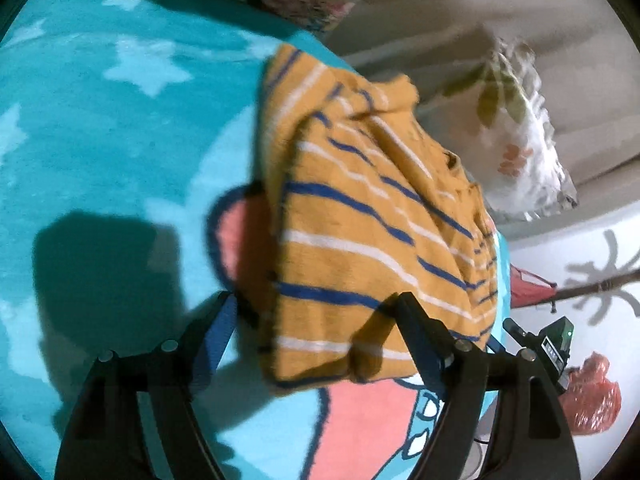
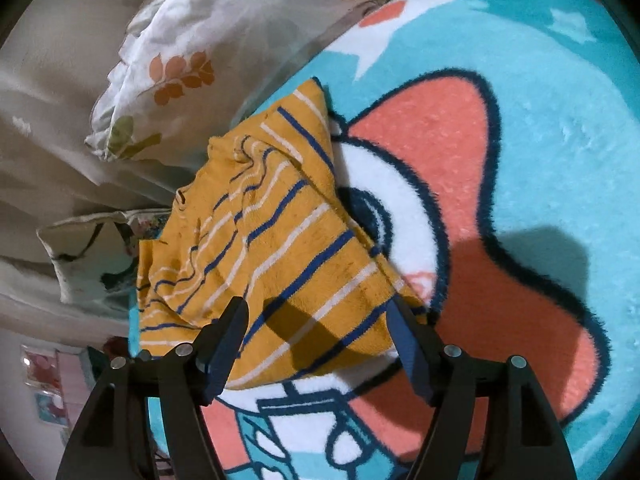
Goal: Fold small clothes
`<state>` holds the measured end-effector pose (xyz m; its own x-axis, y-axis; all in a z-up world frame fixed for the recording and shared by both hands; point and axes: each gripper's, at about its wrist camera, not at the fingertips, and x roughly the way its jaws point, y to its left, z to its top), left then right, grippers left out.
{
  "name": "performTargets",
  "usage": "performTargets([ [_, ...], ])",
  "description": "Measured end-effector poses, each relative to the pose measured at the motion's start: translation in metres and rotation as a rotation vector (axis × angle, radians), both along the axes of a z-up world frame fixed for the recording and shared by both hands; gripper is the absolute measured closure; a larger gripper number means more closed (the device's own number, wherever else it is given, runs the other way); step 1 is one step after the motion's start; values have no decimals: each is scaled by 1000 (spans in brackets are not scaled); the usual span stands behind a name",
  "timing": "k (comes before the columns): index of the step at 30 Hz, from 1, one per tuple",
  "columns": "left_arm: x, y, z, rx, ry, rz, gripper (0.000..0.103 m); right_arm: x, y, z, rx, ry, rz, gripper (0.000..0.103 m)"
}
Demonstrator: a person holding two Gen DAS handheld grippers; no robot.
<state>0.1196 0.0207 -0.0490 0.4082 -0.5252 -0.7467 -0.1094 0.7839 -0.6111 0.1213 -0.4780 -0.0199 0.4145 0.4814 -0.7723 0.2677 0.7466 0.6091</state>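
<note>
A small mustard-yellow garment [image 1: 360, 224] with blue and white stripes lies rumpled and partly folded on a turquoise cartoon blanket [image 1: 100, 140]. It also shows in the right wrist view [image 2: 272, 240]. My left gripper [image 1: 316, 300] is open, its fingers spread around the garment's near edge, holding nothing. My right gripper [image 2: 316, 308] is open too, its fingers either side of the garment's near edge from the opposite side. The other gripper's body [image 1: 552, 344] shows at the blanket's right edge in the left wrist view.
A white leaf-print pillow [image 2: 160, 68] lies beyond the garment, also seen in the left wrist view [image 1: 524, 152]. A second pillow [image 2: 88, 252] sits left. A red plastic bag [image 1: 592, 396] lies on the floor off the blanket's edge. The blanket [image 2: 540, 160] spreads wide to the right.
</note>
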Motion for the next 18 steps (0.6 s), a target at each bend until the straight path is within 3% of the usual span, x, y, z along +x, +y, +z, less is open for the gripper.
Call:
performTargets([
  [6, 8, -21, -1, -10, -10, -71, 23, -18, -14, 8, -27, -10, -39, 26],
  [10, 17, -18, -4, -65, 0, -50, 23, -24, -21, -8, 69, 24, -58, 26],
  [14, 24, -14, -7, -82, 11, -24, 23, -11, -6, -22, 117, 24, -24, 24],
  [18, 27, -20, -5, -49, 11, -9, 23, 13, 7, -24, 131, -21, -39, 24],
])
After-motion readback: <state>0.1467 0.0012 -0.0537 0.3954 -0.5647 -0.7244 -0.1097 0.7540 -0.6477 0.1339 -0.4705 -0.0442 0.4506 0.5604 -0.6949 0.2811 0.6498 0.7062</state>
